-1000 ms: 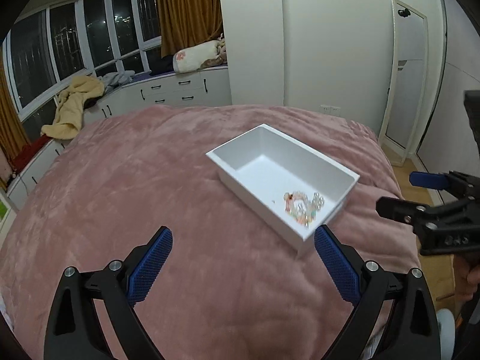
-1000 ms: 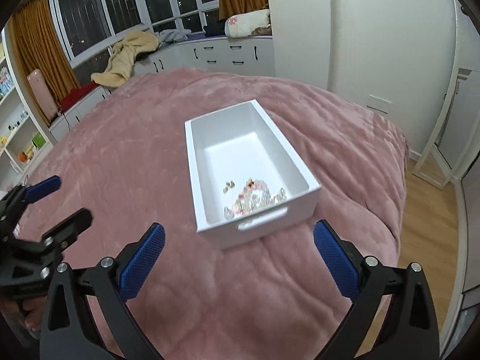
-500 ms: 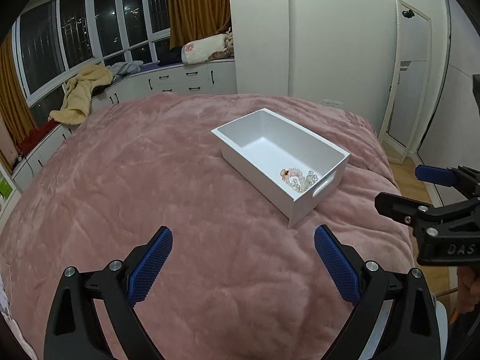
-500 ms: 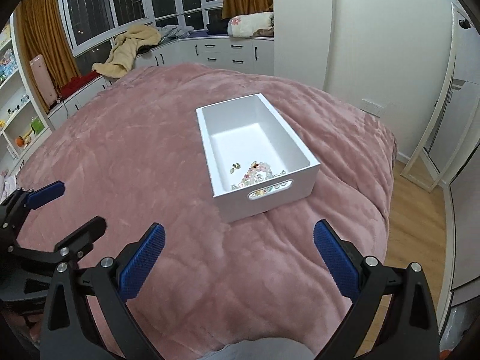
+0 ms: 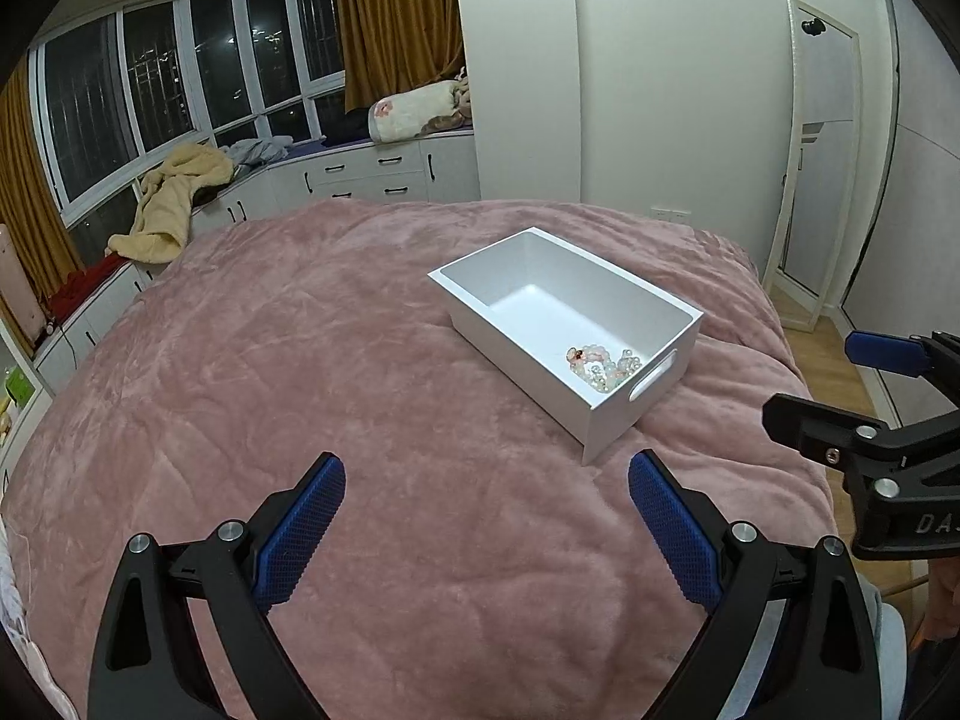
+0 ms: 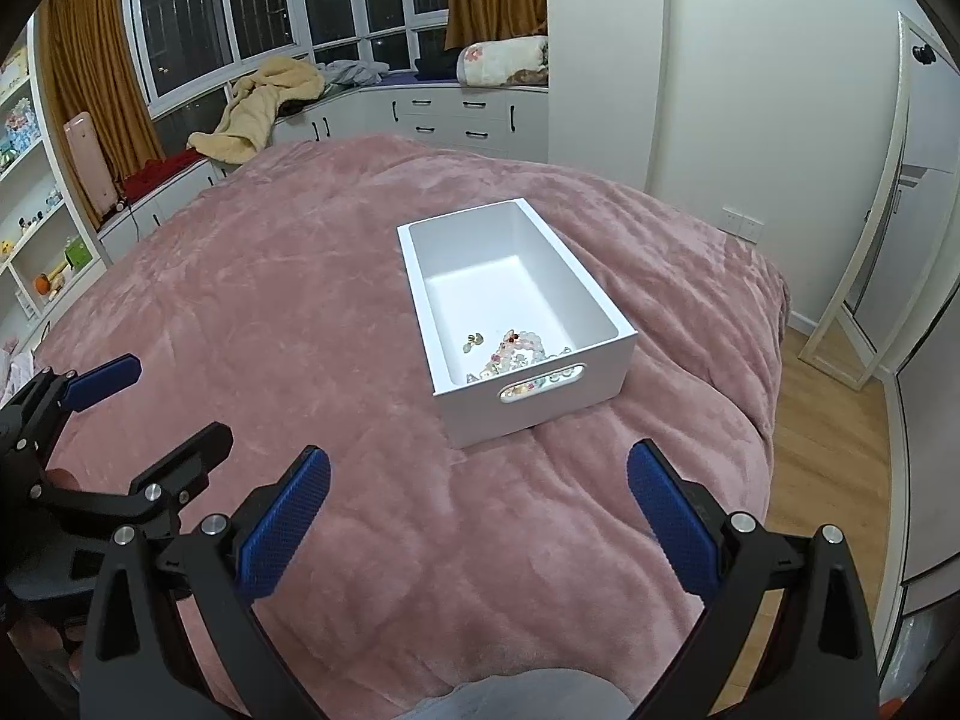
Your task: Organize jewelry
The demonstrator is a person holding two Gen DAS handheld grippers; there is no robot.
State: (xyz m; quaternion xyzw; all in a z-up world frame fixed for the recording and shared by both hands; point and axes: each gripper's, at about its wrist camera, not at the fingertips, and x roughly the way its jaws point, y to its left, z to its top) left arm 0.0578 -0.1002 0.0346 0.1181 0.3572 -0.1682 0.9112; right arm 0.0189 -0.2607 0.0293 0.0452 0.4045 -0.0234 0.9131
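Note:
A white rectangular box (image 5: 612, 420) with a handle slot sits on the pink bed; it also shows in the right wrist view (image 6: 576, 387). A pile of pale bead jewelry (image 5: 603, 365) lies in its near end, also seen from the right (image 6: 519, 351), with a small earring pair (image 6: 475, 341) beside it. My left gripper (image 5: 486, 516) is open and empty, well short of the box. My right gripper (image 6: 479, 510) is open and empty, also short of the box. Each gripper appears at the edge of the other's view, the right one (image 5: 840, 387) and the left one (image 6: 159, 408).
The pink plush blanket (image 5: 300, 390) covers the bed. White drawers (image 6: 462, 117) and a window bench with a yellow robe (image 6: 258, 108) stand behind. A leaning mirror (image 5: 816, 180) and wood floor (image 6: 828, 450) lie to the right. Shelves (image 6: 30, 228) stand at left.
Both grippers have pulled back and risen away from the box, which now looks smaller and farther. Both stay open and empty. The jewelry in the box has not moved.

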